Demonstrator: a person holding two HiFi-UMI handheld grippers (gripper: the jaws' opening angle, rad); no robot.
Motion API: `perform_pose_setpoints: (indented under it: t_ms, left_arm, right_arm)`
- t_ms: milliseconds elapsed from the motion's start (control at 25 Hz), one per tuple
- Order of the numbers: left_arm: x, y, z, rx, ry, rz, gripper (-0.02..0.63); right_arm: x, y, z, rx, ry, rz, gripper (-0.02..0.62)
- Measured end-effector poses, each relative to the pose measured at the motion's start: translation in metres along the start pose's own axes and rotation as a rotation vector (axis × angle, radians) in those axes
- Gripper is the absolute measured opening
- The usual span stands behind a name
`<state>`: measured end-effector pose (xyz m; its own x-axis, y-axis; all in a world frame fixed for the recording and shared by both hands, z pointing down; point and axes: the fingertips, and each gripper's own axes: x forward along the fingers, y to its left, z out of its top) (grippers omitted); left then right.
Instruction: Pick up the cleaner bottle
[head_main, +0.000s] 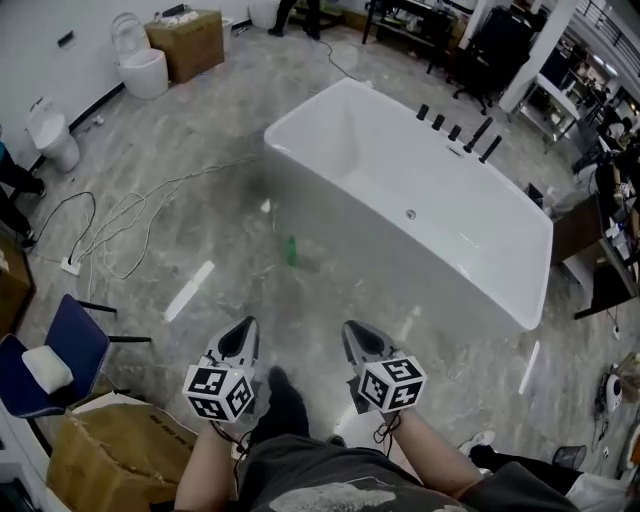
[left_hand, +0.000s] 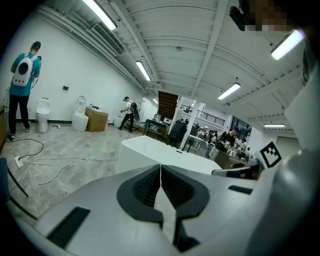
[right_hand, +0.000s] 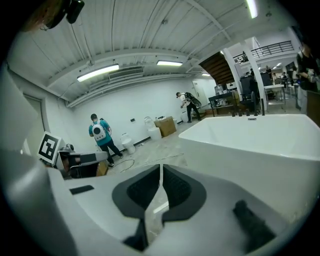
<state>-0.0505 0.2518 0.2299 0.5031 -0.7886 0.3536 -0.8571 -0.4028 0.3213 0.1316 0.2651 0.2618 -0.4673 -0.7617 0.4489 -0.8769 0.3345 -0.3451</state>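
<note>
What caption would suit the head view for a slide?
The left gripper and right gripper, both shut and empty, point toward a green cleaner bottle on the floor beside a white bathtub.

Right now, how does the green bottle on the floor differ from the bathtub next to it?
The bottle is green; the bathtub is white. The bottle is small and slim; the bathtub is long and wide. The bathtub has black taps on its far rim; the bottle shows no such detail from here. Both stand on the grey floor, close together.
</note>
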Motion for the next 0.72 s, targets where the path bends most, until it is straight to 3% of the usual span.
perform_pose_setpoints:
  t_ms: [240,480,720]
  left_arm:
    - [0.021,0.059,0.03,0.016,-0.002,0.017,0.017]
    - [0.034,0.094,0.053,0.195,-0.007,-0.039,0.015]
    - [0.061,0.117,0.049,0.123,0.009,-0.029,0.016]
  right_arm:
    - [0.065,-0.006,0.023,0.022,0.032,-0.057,0.032]
    - [0.112,-0.002,0.032,0.03,0.039,-0.1,0.032]
    - [0.139,-0.02,0.034,0.048,0.054,-0.14,0.032]
